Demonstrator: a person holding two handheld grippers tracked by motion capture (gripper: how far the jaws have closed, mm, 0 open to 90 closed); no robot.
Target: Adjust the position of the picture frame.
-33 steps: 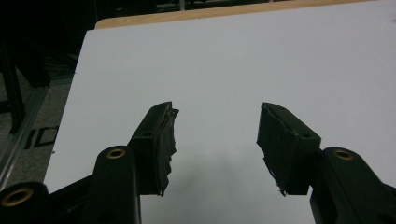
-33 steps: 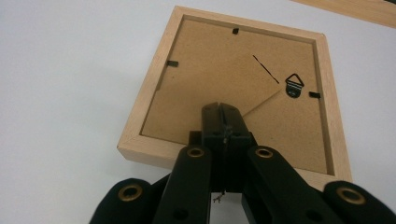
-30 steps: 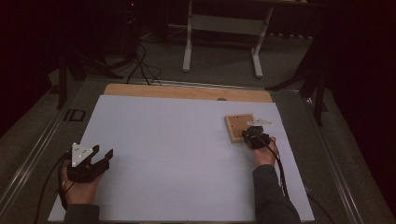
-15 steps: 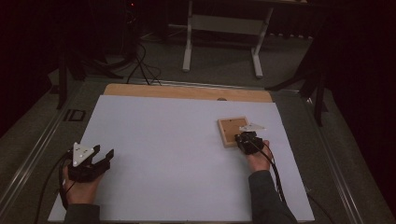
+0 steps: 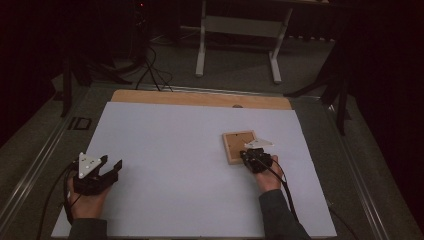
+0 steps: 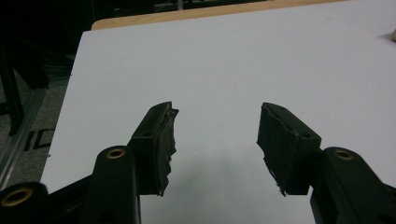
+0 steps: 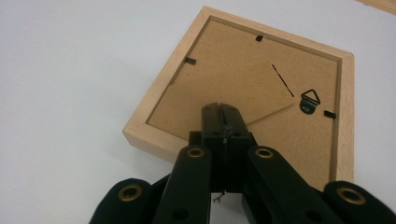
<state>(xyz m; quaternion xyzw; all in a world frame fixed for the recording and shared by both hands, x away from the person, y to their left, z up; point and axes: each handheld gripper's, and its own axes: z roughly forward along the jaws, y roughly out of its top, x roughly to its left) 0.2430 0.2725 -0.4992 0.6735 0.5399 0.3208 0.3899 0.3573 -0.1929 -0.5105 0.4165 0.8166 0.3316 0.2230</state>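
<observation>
Pushing the picture frame (image 5: 239, 145) near the worktop's right edge | right gripper (image 7: 223, 109) closed, tips on its back | left gripper (image 5: 112, 165) open, empty | next: keep sliding gently.

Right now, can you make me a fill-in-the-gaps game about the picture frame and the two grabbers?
1. The wooden picture frame lies with its ____ side facing up.
2. The jaws of the right gripper are ____.
3. The jaws of the left gripper are ____, with nothing between them.
4. The frame lies on a ____ sheet covering the table.

Missing words: back; shut; open; white
</observation>
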